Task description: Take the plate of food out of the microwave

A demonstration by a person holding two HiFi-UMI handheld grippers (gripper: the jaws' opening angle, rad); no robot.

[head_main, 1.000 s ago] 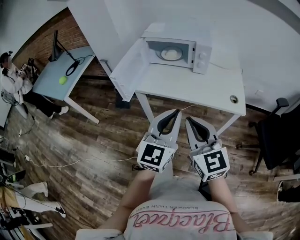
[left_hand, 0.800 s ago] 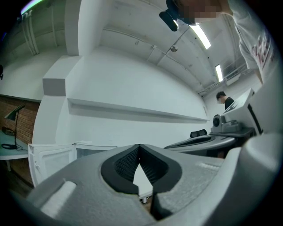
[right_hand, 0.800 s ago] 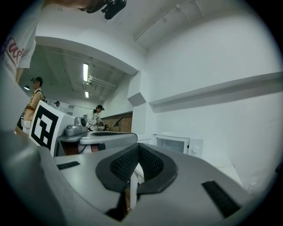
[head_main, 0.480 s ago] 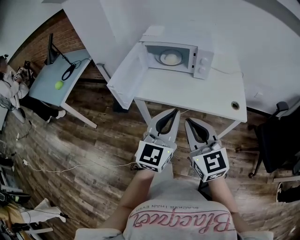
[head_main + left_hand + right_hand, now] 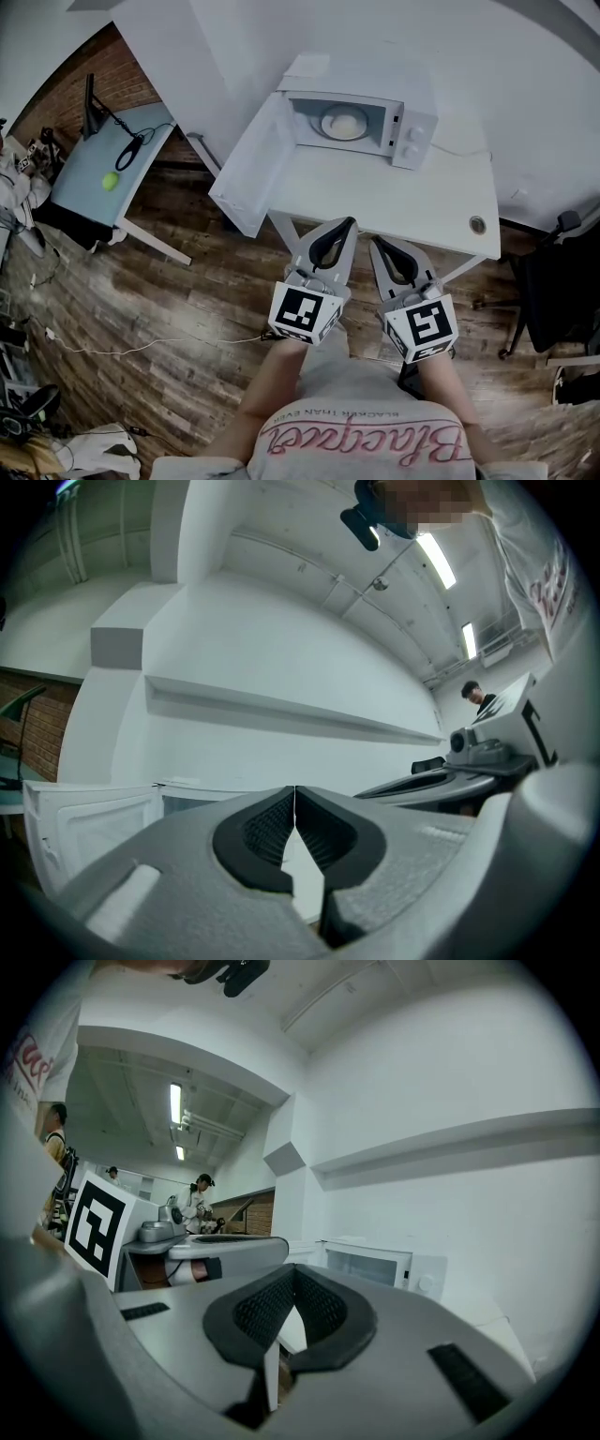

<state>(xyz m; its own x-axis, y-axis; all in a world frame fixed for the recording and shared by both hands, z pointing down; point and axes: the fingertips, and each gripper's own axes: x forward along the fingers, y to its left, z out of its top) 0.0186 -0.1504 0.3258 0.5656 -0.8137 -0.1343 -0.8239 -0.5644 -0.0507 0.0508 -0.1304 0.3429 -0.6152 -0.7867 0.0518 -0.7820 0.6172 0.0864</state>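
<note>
Shirt (image 5: 361, 441), head view, print upside down: small red capitals "BLACKER THAN EVE", last letters unclear, next to large red script that looks like "Blacque", ending not sure. The same red script shows as cut-off bits at the frame edge in both gripper views, unreadable. Cubes on the left hand-held gripper (image 5: 352, 223) and right hand-held gripper (image 5: 374, 240) carry black-and-white square markers, pattern only, no letters.

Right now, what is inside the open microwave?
A pale plate of food sits inside the microwave, seen past its open door. What the food is cannot be made out from here, and the casing hides the cavity's side walls and ceiling.
</note>
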